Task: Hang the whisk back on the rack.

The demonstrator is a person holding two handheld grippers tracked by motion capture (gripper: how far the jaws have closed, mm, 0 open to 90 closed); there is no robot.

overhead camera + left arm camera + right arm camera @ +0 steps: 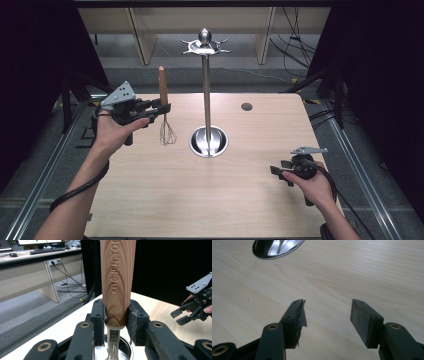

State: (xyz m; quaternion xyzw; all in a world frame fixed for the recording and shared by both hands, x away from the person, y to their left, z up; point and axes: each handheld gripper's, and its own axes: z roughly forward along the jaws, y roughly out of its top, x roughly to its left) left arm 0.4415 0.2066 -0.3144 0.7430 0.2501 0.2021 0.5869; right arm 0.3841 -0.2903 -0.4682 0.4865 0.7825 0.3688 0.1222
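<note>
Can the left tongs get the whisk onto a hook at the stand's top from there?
Probably yes. The left tongs grip the whisk upright by its wooden handle, left of the stand, with open air between. The hooks sit higher, so it needs lifting.

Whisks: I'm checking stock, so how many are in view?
1. The whisk is upright in the left gripper, left of the stand.

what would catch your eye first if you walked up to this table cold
First the tall metal stand rising from its round shiny base in the middle of the wooden table. Next, the whisk with a wooden handle, held upright above the table's left side, wires down, clamped in the left claw. The right claw sits low near the right edge, jaws open with nothing between them.
</note>
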